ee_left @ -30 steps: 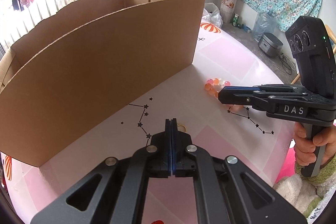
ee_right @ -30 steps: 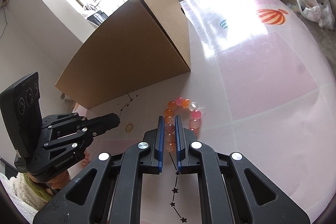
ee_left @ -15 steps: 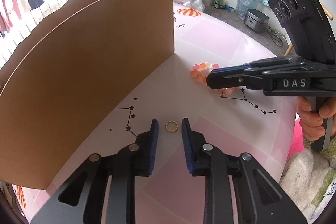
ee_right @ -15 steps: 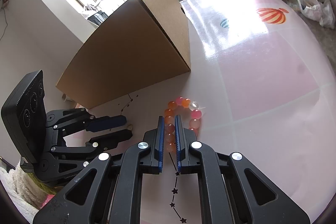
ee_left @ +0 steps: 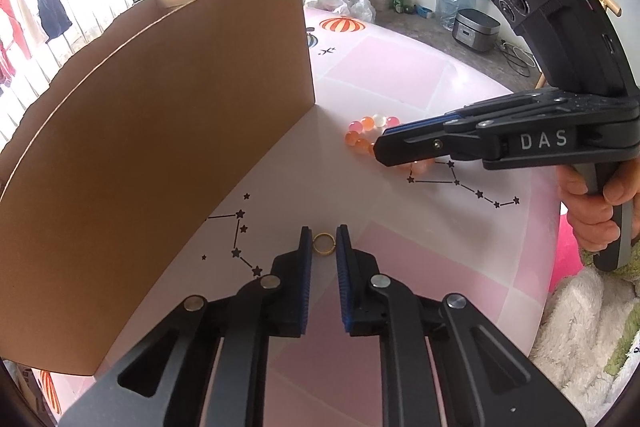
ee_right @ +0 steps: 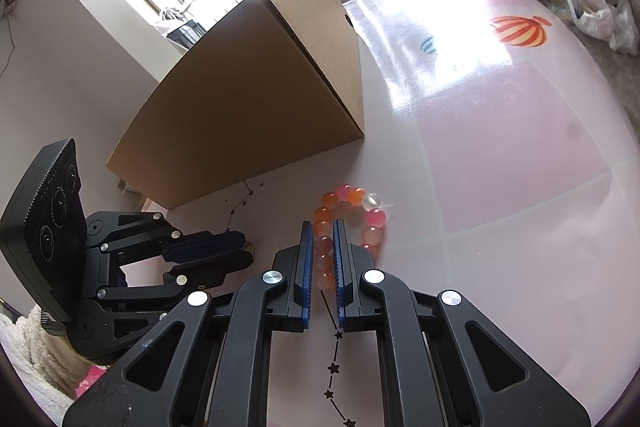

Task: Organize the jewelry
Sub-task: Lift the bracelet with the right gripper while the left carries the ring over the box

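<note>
A small gold ring (ee_left: 323, 244) lies on the pink table between the fingertips of my left gripper (ee_left: 323, 237), which is open with a narrow gap around it. A bracelet of orange, pink and white beads (ee_right: 352, 223) lies on the table further right; it also shows in the left wrist view (ee_left: 366, 131). My right gripper (ee_right: 321, 231) is closed on the bracelet's left strand, down at the table. A tall open cardboard box (ee_left: 152, 131) stands to the left, also seen in the right wrist view (ee_right: 256, 107).
The pink table (ee_right: 500, 147) has star constellation prints and a balloon picture (ee_right: 520, 31). A white fluffy cloth (ee_left: 580, 327) lies at the table's right edge. Floor clutter, a plastic bag (ee_left: 348, 1) and a rice cooker (ee_left: 476, 29) lie beyond the table.
My left gripper went from shut to open and moved forward, so the gold ring now sits between its fingertips. The right gripper has stayed on the bracelet.
</note>
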A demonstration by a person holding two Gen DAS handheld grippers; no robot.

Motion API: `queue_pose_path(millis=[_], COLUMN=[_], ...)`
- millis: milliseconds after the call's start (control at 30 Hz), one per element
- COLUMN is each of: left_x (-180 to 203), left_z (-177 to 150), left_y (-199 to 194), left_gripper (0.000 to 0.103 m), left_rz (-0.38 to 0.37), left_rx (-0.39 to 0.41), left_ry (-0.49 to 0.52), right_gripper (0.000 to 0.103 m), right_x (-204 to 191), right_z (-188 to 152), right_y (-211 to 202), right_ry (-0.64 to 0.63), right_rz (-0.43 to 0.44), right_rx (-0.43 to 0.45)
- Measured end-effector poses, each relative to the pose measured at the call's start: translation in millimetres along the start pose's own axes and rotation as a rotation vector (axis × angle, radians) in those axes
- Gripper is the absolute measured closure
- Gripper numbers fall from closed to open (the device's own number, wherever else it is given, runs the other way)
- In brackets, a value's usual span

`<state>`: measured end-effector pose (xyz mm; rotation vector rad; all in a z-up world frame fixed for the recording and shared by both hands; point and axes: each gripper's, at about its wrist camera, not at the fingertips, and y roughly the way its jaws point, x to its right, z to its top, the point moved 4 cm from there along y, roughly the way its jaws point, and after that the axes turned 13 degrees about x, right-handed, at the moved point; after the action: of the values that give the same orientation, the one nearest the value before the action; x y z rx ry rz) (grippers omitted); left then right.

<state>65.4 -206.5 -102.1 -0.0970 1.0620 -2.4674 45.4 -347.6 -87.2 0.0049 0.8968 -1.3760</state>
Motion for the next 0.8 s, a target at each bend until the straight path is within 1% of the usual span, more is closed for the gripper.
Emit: queue_pose_path(millis=[167,300,400,633,733,800], left_x=[1,-6,-11,-26,-33,-39], left_z=[-6,-8,-6,-3,2,8], left_y=[-6,-19,-36,-90,-114,-129], left_gripper=[0.092,0.092,0.092,0.092,0.092,0.092], left_rz=[-0.001,0.000,0.006,0.022,0.034,0.040], left_rx=[0.005,0.032,0.078,0.195,0.248,0.283], left_ry=[-0.032,-0.081,-0.125,-0.211,-0.237,-0.255], right_gripper=[0.095,0.095,0.095,0.096,0.096,0.096], right_x=[3,5,9,17,15,11], right_z=[3,10,17,27,31,35], right_y=[0,-6,-15,-36,-43,-47], right_ry=[0.026,0.117,0.196,0.391,0.452,0.464], right_rz=[0.029,0.112,0.171,0.310,0.368,0.385], right_rx=[0.000,0.012,0.034,0.092,0.113,0.127])
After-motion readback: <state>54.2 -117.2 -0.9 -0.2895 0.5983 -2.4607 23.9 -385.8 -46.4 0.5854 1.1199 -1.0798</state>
